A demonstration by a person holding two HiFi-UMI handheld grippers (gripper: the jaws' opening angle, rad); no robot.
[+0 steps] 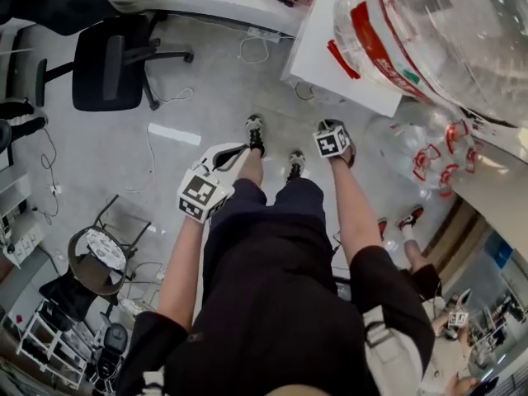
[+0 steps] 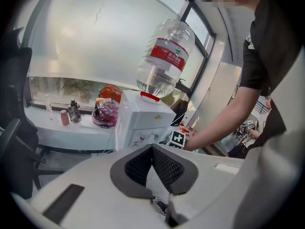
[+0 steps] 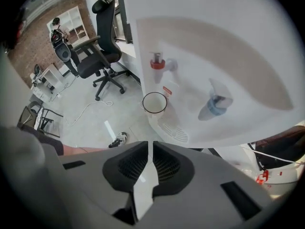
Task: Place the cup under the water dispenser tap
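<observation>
The right tool (image 3: 148,144) holds nothing, its jaws drawn in to a narrow slit; straight beyond its tips, and apart from them, the cup (image 3: 155,103) stands on the ledge of the white water dispenser (image 3: 228,46), directly below the red tap (image 3: 156,63); the round drip grille (image 3: 172,131) lies on the near side of the cup, towards the tool, and the blue tap (image 3: 214,104) hangs off to the tool's right; to the tool's left a black office chair (image 3: 97,46) stands on the pale grey floor (image 3: 71,99), with a thin cable (image 3: 90,109) trailing across it and open shelving (image 3: 71,30) against a brick wall further off; the left tool (image 2: 152,148) is also empty, its jaws closed so that the tips meet; beyond it the dispenser shows from the side, an upturned water bottle (image 2: 164,61) with a red label seated on its top; left of the dispenser, ahead of this tool, a white surface (image 2: 71,137) runs beneath a wide window (image 2: 95,42) and carries a small bottle (image 2: 74,111), a red can (image 2: 64,117) and a bowl (image 2: 106,114) of wrapped things; from the head view both tools hang low before the person's legs, over the floor, the dispenser ahead of the right one.
</observation>
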